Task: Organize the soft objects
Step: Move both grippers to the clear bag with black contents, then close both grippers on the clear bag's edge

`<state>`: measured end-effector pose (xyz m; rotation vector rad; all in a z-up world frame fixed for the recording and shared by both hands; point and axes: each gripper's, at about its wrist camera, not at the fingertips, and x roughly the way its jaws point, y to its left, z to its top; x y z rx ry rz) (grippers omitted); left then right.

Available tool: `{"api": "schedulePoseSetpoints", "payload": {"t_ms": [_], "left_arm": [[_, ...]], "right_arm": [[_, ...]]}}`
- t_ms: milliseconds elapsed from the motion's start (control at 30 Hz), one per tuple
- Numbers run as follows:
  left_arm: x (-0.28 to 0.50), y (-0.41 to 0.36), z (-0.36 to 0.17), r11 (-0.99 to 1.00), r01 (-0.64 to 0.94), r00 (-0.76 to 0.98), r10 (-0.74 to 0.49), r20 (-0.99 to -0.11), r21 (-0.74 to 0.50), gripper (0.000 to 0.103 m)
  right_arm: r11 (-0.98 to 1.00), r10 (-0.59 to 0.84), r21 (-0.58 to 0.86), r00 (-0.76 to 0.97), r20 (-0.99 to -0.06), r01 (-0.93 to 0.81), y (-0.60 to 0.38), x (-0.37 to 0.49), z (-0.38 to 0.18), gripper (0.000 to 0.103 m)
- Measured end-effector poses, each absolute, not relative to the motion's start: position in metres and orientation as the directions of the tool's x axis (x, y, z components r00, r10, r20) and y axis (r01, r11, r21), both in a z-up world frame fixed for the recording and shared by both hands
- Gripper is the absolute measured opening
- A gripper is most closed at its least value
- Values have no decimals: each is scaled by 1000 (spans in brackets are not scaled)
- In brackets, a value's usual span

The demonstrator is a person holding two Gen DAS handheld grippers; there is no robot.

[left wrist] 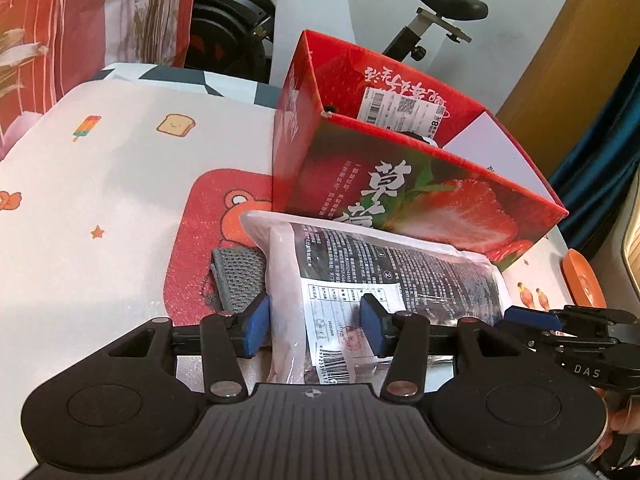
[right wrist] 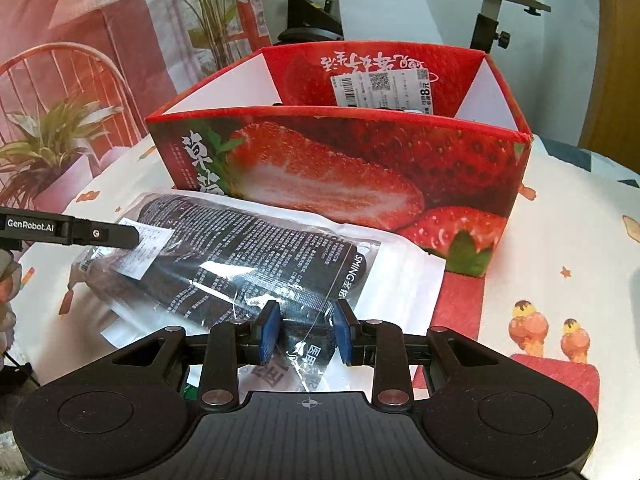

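Observation:
A clear plastic package [left wrist: 400, 264] holding a dark folded item with white print lies on the table in front of the red strawberry box [left wrist: 400, 184]. My left gripper [left wrist: 315, 326] is open, its blue pads straddling the flat pale end of the package. My right gripper [right wrist: 307, 330] is shut on the other end of the package [right wrist: 248, 248], and the plastic wrinkles between its pads. The box [right wrist: 360, 168] stands open-topped just behind. A grey knitted cloth [left wrist: 236, 280] lies partly under the package's left edge.
The table wears a white cartoon-print cover [left wrist: 120, 184] with a red bear patch. Something black and white sits inside the box. An orange object [left wrist: 582, 280] lies at the table's right edge. An exercise bike [left wrist: 448, 8] and a patterned curtain stand behind.

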<state>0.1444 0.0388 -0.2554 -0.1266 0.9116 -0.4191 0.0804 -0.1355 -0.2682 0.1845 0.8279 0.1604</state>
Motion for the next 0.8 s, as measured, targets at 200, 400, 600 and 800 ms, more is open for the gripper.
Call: {"api": "schedulePoseSetpoints", "payload": {"t_ms": [200, 400, 600, 800], "left_arm": [[141, 36, -261, 916, 302, 537, -393, -746, -265, 52], [140, 37, -264, 918, 297, 534, -387, -752, -262, 52], [143, 39, -270, 918, 290, 513, -389, -765, -272, 52], [144, 40, -271, 915, 294, 507, -393, -767, -276, 52]], "right_arm": [[969, 220, 239, 668, -711, -64, -137, 79, -269, 29], [969, 217, 240, 648, -730, -55, -141, 86, -262, 40], [959, 212, 282, 644, -735, 7, -165, 100, -255, 51], [944, 248, 329, 626, -739, 14, -179, 120, -255, 51]]}}
